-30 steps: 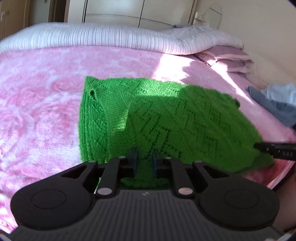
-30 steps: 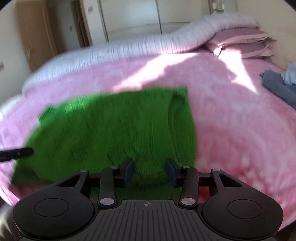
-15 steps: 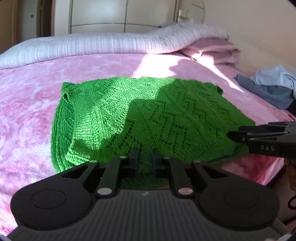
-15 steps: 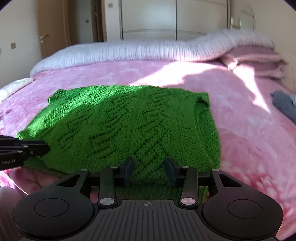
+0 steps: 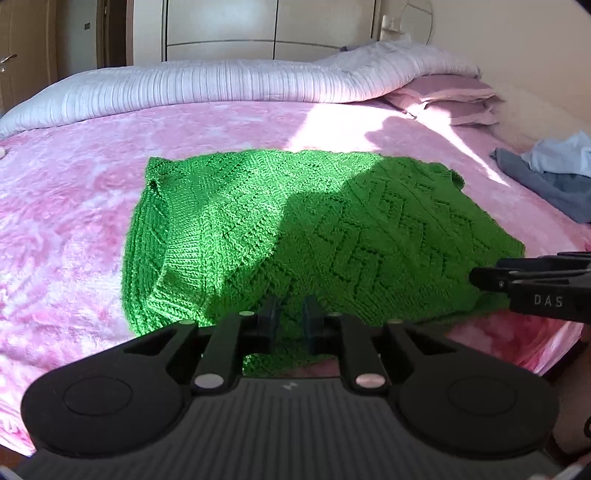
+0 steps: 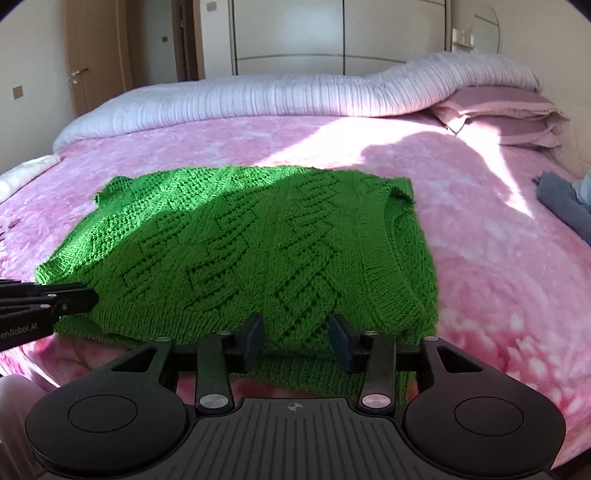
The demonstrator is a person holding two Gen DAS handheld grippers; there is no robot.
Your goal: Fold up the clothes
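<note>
A green knitted sweater point(image 5: 314, 236) lies spread on the pink bed cover point(image 5: 66, 206), its near hem hanging at the bed's front edge. It also shows in the right wrist view point(image 6: 251, 254). My left gripper point(image 5: 290, 314) has its jaws close together with the sweater's near hem between them. My right gripper point(image 6: 297, 332) is open, with its fingers wide apart, just above the near hem and holding nothing. Each gripper shows at the edge of the other's view: the right one at the sweater's right corner point(image 5: 476, 275), the left one at its left corner point(image 6: 92, 295).
A rolled white ribbed duvet point(image 5: 229, 85) lies across the bed's far side, with pink pillows point(image 5: 450, 103) at the far right. Blue-grey clothes point(image 5: 546, 177) are piled at the right edge. Wardrobe doors point(image 6: 288, 33) and a wooden door point(image 6: 85, 74) stand behind.
Both grippers have drawn back toward the bed's front edge and levelled out. The sweater now lies flatter and more squarely in view. The right view is no longer blurred.
</note>
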